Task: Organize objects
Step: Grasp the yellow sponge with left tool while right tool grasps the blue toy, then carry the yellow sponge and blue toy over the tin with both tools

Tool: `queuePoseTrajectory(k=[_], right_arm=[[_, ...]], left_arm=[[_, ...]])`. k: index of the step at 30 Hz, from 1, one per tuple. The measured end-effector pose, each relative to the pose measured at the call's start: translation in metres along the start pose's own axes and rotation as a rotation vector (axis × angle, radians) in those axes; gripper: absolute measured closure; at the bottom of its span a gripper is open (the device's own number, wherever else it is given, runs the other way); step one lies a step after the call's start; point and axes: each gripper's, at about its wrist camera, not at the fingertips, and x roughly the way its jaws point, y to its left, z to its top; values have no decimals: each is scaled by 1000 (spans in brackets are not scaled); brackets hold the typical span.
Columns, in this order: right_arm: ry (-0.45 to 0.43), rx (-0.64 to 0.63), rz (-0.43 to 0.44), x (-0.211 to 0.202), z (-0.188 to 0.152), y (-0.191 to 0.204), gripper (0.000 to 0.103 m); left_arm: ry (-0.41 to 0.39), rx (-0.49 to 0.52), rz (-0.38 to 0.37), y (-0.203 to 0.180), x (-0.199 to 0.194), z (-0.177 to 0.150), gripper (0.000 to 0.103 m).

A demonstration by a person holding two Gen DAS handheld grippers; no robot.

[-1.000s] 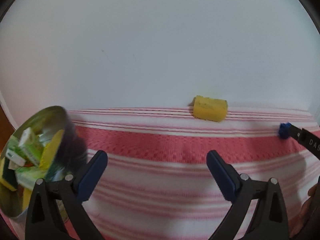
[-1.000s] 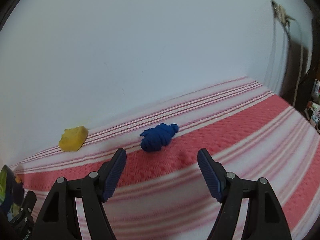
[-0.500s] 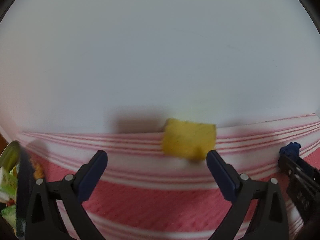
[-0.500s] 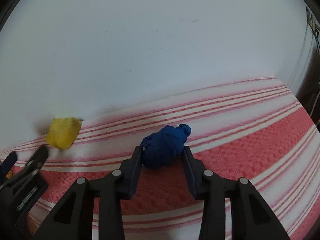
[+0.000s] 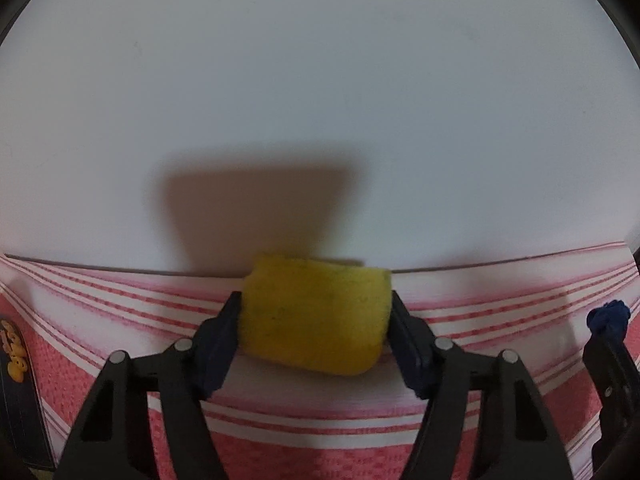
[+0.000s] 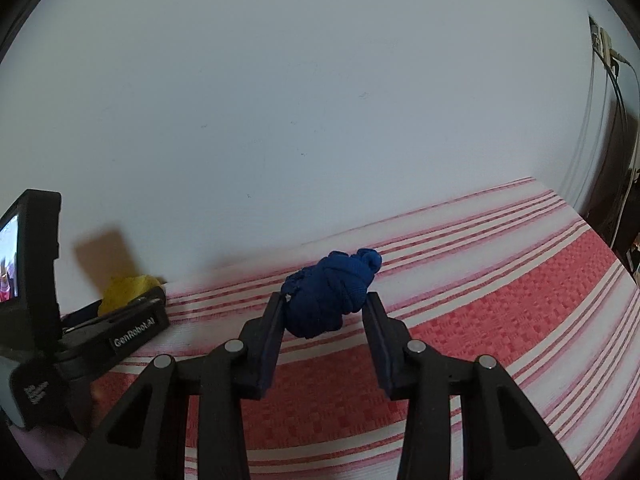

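Observation:
A yellow sponge [image 5: 316,320] lies on the striped cloth against the white wall. My left gripper [image 5: 314,300] is closing on it, and both pads touch its sides. From the right wrist view the sponge [image 6: 124,286] peeks out behind the left gripper's body. A knotted blue cloth bundle [image 6: 332,288] sits further right on the cloth, and my right gripper [image 6: 324,298] is shut on it. That bundle [image 5: 608,316] also shows at the right edge of the left wrist view.
The red and white striped cloth [image 6: 500,300] covers the surface up to a white wall [image 5: 320,120]. A dark packet with yellow print [image 5: 16,360] lies at the far left. A wall socket with cables [image 6: 604,44] and dark furniture stand at the right.
The left gripper moved forward up to the sponge and closed onto it; the tin of items left its view. The right gripper closed onto the blue bundle.

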Motion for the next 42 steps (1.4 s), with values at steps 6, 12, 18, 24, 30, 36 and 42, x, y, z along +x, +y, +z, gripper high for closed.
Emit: queuePoseTrajectory(k=[6, 12, 18, 24, 30, 36, 42], right_arm=[[-98, -23, 119, -20, -1, 2, 61], [-161, -76, 266, -43, -12, 18, 61], [-219, -134, 239, -68, -30, 37, 61], [-243, -93, 162, -102, -56, 46, 61], [-271, -90, 108, -127, -77, 50, 61], [-302, -101, 60, -157, -101, 54, 61], [-306, -90, 45, -171, -121, 61, 61]], left_arm=[[-102, 6, 53, 15, -37, -24, 40], [-268, 33, 76, 43, -102, -66, 40], [-325, 34, 109, 70, -132, -114, 40], [-344, 45, 115, 78, -142, -132, 40], [-375, 67, 119, 70, -156, -146, 40], [-376, 52, 92, 86, -154, -149, 40], [-372, 37, 74, 98, -152, -160, 40]])
